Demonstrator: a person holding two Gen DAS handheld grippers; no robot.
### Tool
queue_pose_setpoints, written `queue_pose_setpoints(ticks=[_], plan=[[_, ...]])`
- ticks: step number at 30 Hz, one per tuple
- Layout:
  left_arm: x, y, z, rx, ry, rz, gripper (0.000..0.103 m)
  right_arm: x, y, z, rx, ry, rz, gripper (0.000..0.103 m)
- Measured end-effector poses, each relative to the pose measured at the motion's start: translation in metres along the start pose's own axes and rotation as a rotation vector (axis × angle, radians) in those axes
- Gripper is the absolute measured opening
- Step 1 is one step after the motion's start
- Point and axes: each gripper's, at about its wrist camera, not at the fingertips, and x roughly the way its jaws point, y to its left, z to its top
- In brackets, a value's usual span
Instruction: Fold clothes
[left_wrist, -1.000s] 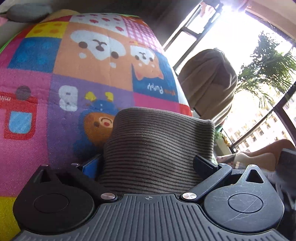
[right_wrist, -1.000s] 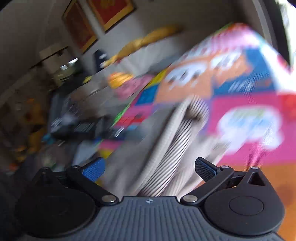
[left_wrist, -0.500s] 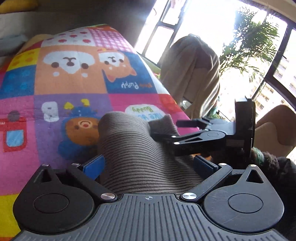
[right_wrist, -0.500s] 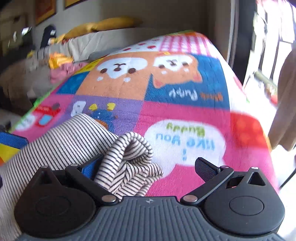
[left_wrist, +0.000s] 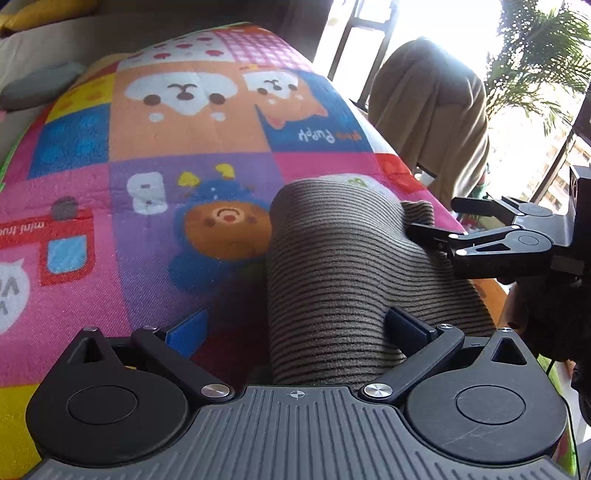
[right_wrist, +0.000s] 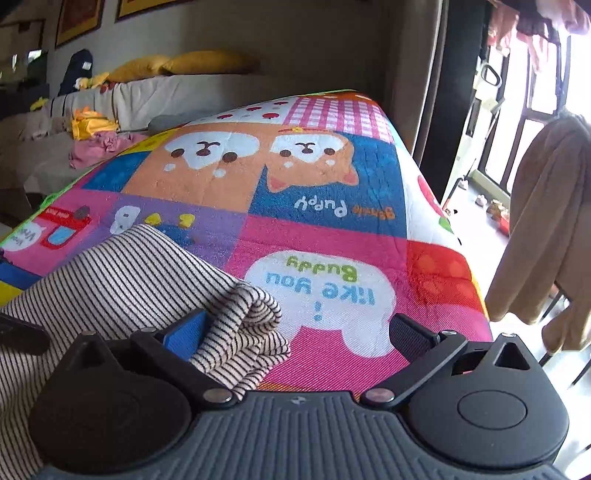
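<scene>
A black-and-white striped garment (left_wrist: 343, 266) lies folded in a thick bundle on a colourful cartoon play mat (left_wrist: 155, 147). My left gripper (left_wrist: 295, 328) is open; the bundle lies between its jaws, against the right finger. My right gripper (right_wrist: 299, 328) is open, with the garment's folded edge (right_wrist: 243, 325) by its left blue pad (right_wrist: 184, 332). The right gripper also shows in the left wrist view (left_wrist: 491, 243), at the garment's right edge.
A beige cloth hangs over a chair (left_wrist: 432, 110) by the window on the right. A sofa with yellow cushions (right_wrist: 207, 62) and loose pink and yellow clothes (right_wrist: 96, 136) stands behind the mat. The mat's edge (right_wrist: 476, 295) drops off at the right.
The garment has been lowered onto the mat. Both grippers now stand open around it. The left view has shifted so the garment lies right of centre.
</scene>
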Motion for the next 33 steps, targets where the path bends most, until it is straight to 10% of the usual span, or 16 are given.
queue_pose_setpoints(ticks=[5,12,21,33], plan=[[-0.001,-0.003,0.0,0.022,-0.001,0.013,0.103,-0.012,-0.015,0.005,0.12,0.028,0.084,0.103],[0.002,-0.007,0.002,0.032,-0.003,0.008,0.103,0.001,-0.03,-0.008,0.5,0.211,0.454,0.103],[0.026,-0.004,0.01,0.032,-0.044,-0.098,0.103,0.042,0.002,-0.015,0.577,0.101,0.536,0.103],[0.048,0.043,0.062,0.044,-0.061,-0.042,0.103,0.108,0.005,0.028,0.725,0.064,0.634,0.103]])
